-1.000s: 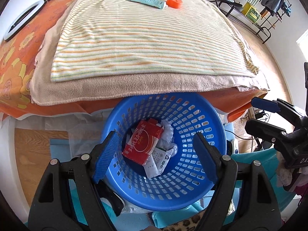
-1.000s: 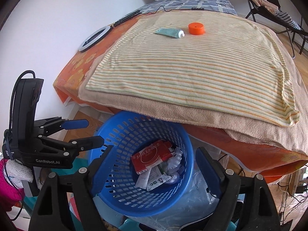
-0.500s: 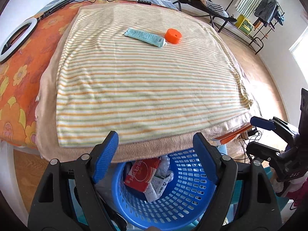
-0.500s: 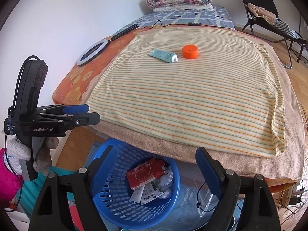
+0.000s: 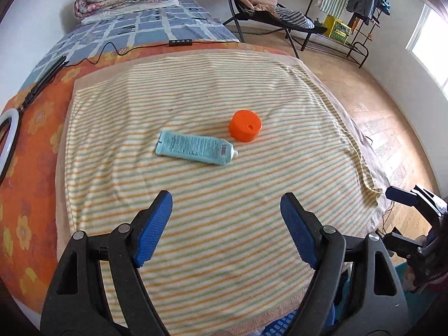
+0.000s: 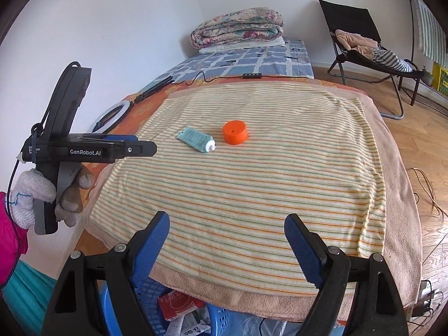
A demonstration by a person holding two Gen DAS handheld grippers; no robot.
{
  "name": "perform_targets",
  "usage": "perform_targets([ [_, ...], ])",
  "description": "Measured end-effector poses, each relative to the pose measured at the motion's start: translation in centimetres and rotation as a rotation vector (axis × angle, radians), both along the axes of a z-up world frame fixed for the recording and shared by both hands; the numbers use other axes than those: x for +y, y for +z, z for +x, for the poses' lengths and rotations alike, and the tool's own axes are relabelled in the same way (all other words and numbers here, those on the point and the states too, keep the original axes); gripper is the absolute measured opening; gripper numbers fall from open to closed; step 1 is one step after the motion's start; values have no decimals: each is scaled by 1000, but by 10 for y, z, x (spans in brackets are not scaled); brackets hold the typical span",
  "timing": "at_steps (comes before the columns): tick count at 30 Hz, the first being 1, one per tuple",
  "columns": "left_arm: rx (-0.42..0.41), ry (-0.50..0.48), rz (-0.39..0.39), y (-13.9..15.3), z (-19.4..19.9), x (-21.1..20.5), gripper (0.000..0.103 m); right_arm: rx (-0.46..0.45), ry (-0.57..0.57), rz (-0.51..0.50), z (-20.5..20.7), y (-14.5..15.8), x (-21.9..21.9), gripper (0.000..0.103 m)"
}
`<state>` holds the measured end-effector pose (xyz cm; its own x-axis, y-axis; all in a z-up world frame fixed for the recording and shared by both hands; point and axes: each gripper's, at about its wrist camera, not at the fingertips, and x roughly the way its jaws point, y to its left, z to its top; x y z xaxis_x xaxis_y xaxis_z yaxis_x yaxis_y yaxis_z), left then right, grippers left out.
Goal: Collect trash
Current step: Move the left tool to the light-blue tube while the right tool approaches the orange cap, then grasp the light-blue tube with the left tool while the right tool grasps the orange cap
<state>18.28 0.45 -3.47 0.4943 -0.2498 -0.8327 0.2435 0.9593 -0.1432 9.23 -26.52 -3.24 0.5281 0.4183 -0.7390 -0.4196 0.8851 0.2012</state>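
We have swung both tongs up from the blue basket (image 6: pixel 156 291) below the bed's edge to face the striped towel (image 5: pixel 212 196). Our left tongs (image 5: pixel 225 224) and right tongs (image 6: pixel 226 243) gape wide, empty. A teal tube (image 5: pixel 196 148) and orange cap (image 5: pixel 245 125) lie just beside each other, likely the next trash to collect.

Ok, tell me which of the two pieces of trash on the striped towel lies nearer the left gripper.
The teal tube: it lies flat, closer to the left gripper than the round orange cap beyond it.
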Motion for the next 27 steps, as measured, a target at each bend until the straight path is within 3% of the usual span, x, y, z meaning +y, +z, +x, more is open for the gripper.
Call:
perform_targets([
  [3, -6, -10, 11, -3, 32, -2, 82, -15, -11, 1, 4, -1, -4, 86],
  [12, 109, 17, -124, -38, 108, 6, 82, 19, 25, -27, 7, -6, -5, 86],
  [16, 132, -1, -109, -51, 124, 2, 82, 79, 27, 43, 9, -7, -6, 86],
  [25, 191, 31, -116, -75, 142, 11, 81, 88, 44, 55, 8, -3, 3, 86],
  [27, 206, 18, -105, -75, 138, 11, 77, 100, 41, 63, 9, -4, 3, 86],
])
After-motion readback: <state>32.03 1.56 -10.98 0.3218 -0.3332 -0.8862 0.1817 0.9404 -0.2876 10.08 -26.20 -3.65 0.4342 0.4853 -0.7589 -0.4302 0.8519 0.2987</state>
